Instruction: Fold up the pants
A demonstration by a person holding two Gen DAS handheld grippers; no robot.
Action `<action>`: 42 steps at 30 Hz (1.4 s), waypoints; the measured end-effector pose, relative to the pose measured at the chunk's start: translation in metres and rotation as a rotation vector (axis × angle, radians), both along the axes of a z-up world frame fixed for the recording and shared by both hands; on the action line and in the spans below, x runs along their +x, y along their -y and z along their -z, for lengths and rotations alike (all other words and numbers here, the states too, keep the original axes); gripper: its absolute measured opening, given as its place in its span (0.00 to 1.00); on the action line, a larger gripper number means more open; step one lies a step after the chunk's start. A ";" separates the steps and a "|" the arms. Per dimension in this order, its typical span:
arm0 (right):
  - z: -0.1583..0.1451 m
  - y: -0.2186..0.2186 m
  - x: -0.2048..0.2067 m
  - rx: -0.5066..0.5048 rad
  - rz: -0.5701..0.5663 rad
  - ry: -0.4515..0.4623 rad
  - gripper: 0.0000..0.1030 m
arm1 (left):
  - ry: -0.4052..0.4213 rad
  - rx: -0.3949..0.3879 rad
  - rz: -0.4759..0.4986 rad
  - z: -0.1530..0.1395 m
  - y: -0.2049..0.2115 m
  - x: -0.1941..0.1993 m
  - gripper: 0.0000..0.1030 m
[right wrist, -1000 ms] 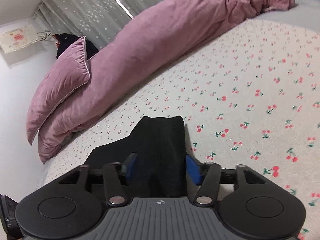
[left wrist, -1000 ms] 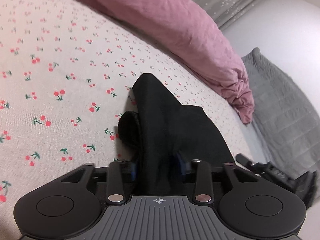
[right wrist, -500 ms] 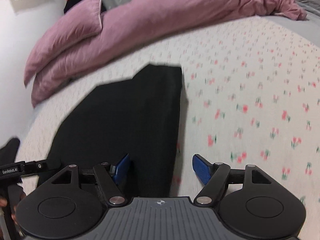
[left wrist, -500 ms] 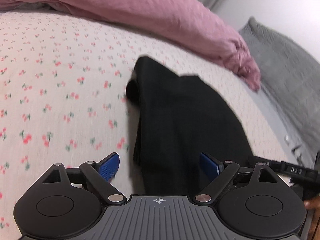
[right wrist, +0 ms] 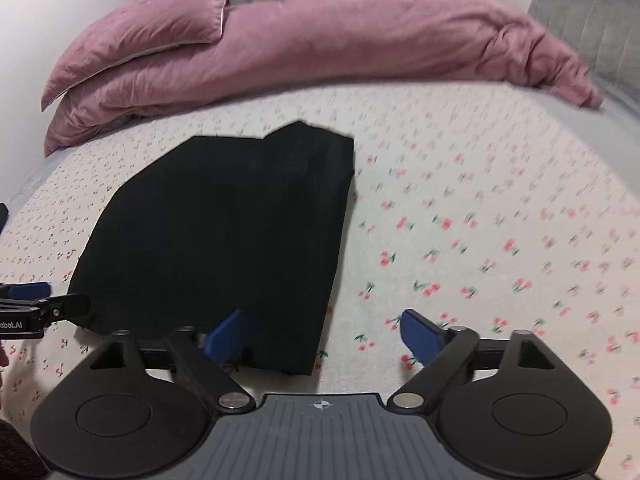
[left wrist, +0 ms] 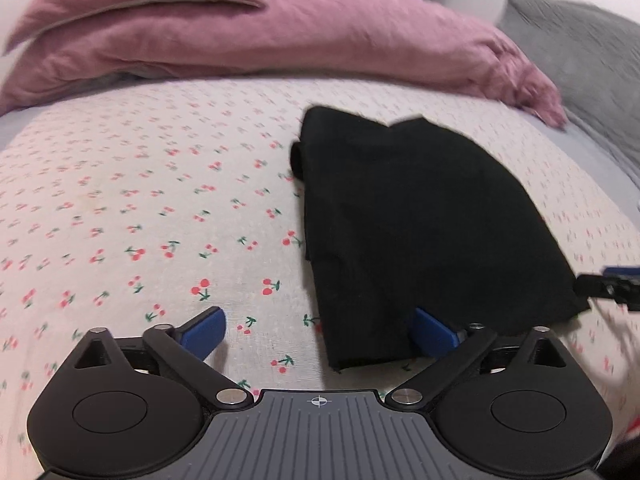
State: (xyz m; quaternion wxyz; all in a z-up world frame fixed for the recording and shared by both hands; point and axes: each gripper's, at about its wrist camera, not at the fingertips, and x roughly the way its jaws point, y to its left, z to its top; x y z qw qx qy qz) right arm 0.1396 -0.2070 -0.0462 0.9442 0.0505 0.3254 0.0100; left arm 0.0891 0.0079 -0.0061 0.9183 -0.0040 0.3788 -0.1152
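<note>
Two wide-open hand-held grippers, folded black pants flat between, unheld

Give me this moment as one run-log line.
pants: folded, flat on bed sheet | left gripper: open, jaws just opened, nothing gripped | right gripper: open, jaws just opened, nothing gripped

Matt black cloth pants lie ahead of the fingers on a cherry-printed cotton sheet. Beyond them, a soft, crumpled pink duvet.
</note>
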 end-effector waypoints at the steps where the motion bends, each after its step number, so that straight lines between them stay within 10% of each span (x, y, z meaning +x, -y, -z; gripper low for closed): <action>1: -0.001 -0.003 -0.003 -0.017 0.004 0.010 0.88 | 0.009 0.013 -0.026 -0.003 0.004 -0.004 0.99; 12: 0.008 -0.022 -0.020 -0.108 0.070 0.007 0.95 | -0.041 0.166 -0.076 -0.014 0.050 -0.032 1.00; 42: 0.015 -0.032 -0.014 -0.159 0.089 -0.027 0.99 | -0.105 0.162 -0.115 0.008 0.063 -0.026 1.00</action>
